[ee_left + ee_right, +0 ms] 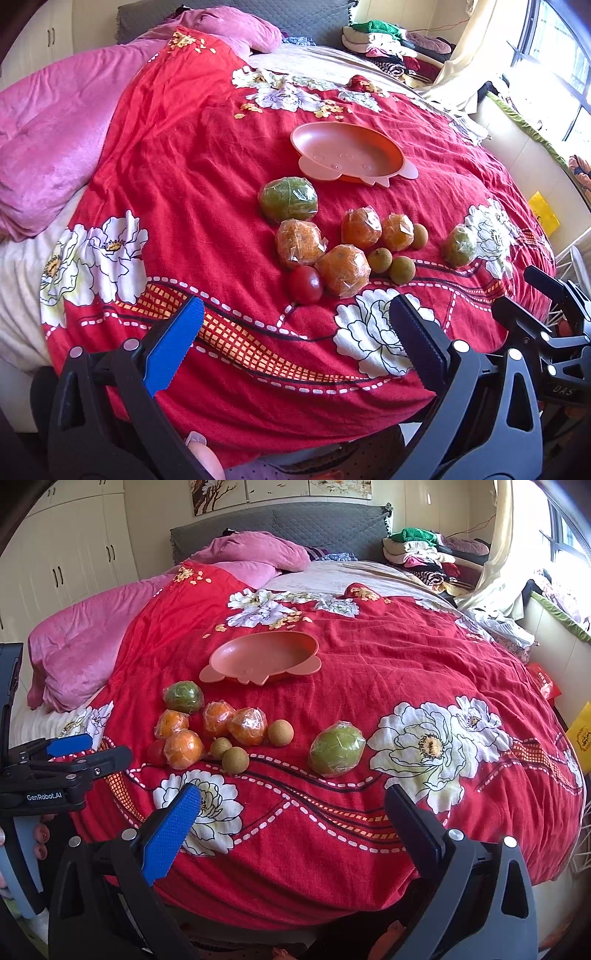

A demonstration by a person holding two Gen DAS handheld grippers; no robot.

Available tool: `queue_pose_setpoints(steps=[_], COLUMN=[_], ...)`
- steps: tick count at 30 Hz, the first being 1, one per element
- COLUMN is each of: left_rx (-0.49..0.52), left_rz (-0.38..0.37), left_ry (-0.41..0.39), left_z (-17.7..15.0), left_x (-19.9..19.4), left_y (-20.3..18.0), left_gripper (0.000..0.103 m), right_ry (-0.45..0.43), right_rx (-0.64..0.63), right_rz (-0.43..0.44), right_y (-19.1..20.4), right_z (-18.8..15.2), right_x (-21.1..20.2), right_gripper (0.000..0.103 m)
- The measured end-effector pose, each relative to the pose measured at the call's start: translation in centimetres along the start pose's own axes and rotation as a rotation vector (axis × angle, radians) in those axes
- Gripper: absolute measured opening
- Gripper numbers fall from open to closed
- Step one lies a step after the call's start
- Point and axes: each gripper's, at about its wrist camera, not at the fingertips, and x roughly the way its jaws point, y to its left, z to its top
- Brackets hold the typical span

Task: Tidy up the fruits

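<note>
An empty orange plate (pixel 347 153) (pixel 258 657) lies on a red flowered bedspread. In front of it sit several plastic-wrapped oranges (pixel 341 270) (pixel 183 748), a wrapped green fruit (pixel 289 199) (pixel 183 696), a red tomato (pixel 306 284) (pixel 157 753) and small brown round fruits (pixel 402 269) (pixel 235 760). Another wrapped green fruit (pixel 459 245) (pixel 337 750) lies apart to the right. My left gripper (pixel 295 321) hovers open near the bed's front edge, just short of the tomato. My right gripper (pixel 291 805) is open too, short of the lone green fruit. Both are empty.
A pink blanket (pixel 55 147) (pixel 81 646) is bunched at the left of the bed. Folded clothes (pixel 391 48) (pixel 428 554) are piled at the far right by the headboard. A window and curtain (pixel 509 554) stand on the right. A yellow bag (pixel 581 734) lies beside the bed.
</note>
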Motion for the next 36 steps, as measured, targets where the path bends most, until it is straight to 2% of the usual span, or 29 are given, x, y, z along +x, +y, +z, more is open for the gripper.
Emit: queue_pose_setpoints(steps=[36], left_rx=[-0.005], left_rz=[-0.004], left_ry=[0.003], left_z=[-0.04], left_x=[0.19], left_y=[0.34], left_gripper=[0.094], right_ry=[0.019], right_rx=[-0.028], right_rz=[0.007], right_y=[0.98], right_z=[-0.05], right_x=[0.9], right_gripper=[0.099])
